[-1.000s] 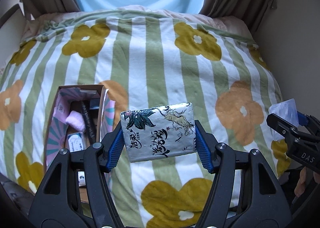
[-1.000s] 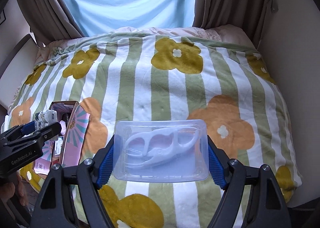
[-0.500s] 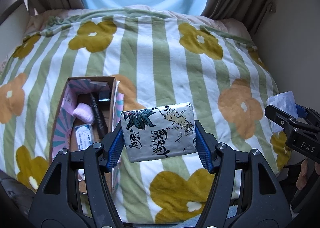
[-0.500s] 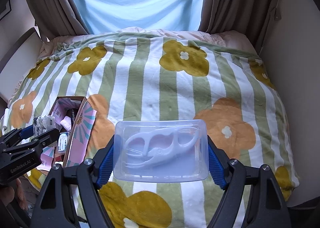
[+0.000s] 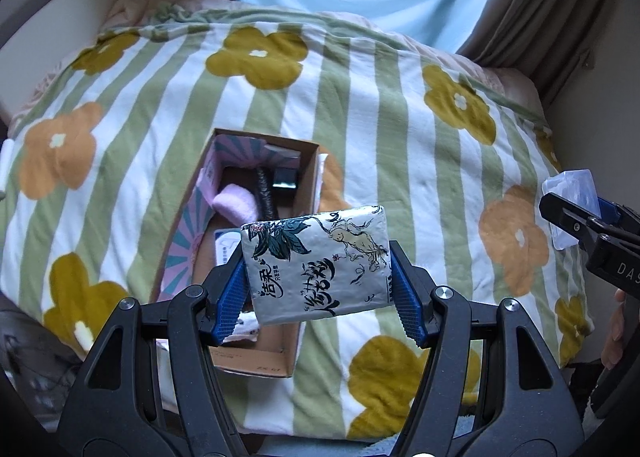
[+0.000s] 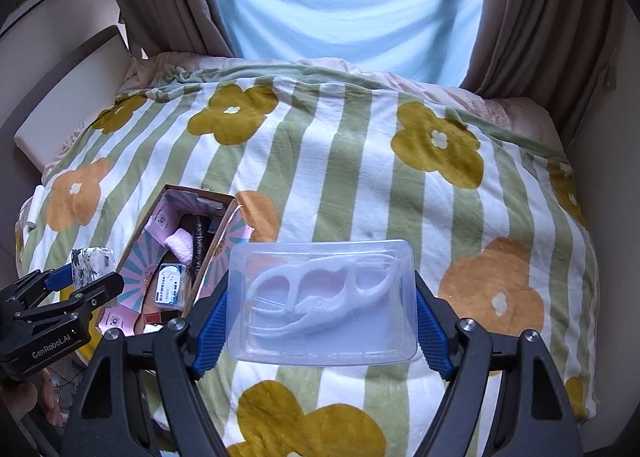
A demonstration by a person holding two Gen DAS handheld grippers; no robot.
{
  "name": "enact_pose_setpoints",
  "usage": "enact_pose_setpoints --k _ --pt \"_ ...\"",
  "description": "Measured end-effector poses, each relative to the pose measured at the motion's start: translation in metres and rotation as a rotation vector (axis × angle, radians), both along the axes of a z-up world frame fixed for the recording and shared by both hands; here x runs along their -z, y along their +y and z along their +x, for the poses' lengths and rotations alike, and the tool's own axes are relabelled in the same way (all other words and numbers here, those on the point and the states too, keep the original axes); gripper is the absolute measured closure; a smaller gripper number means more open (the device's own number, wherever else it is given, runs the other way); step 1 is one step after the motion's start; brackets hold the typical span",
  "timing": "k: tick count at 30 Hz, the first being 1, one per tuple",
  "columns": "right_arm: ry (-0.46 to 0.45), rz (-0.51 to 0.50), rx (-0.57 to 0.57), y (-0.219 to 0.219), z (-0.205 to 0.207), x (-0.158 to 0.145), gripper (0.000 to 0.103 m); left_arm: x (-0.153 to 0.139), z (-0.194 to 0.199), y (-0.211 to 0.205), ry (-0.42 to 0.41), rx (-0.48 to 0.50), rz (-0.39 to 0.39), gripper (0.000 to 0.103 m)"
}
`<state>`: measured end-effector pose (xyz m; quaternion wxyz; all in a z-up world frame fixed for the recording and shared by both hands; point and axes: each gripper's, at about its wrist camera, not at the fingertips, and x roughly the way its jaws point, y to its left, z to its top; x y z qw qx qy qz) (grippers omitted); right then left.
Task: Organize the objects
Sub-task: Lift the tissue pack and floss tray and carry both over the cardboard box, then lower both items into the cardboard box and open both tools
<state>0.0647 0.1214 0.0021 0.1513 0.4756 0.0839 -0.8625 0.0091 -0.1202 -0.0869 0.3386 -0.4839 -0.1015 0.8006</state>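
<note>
Left gripper (image 5: 318, 289): closed on a silver tissue pack (image 5: 318, 263) printed with leaves and black characters, clamped by its short ends between the blue pads. The pack is held in the air over the near end of an open cardboard box (image 5: 256, 365). Beyond the gripper's fingertips the box contains a pink roll (image 5: 236, 205) and a black stick-shaped item (image 5: 264, 195). Right gripper (image 6: 320, 309): closed on a clear plastic case (image 6: 320, 303) of white floss picks, held above the flowered striped blanket (image 6: 352, 161), with the box to its left.
</note>
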Motion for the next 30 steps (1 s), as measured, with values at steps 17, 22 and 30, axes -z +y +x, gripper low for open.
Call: enact_pose_setpoints --k 17,22,30 --pt "-0.088 0.065 -0.322 -0.146 -0.044 0.06 0.027 0.114 -0.029 -0.042 -0.192 -0.133 -0.087 0.042" --pt "-0.123 0.097 -0.418 -0.192 -0.065 0.096 0.027 0.149 -0.039 -0.032 -0.247 -0.14 -0.107 0.042" --pt "-0.179 0.146 -0.612 -0.262 -0.081 0.161 0.027 0.189 -0.06 -0.011 -0.311 -0.141 -0.128 0.042"
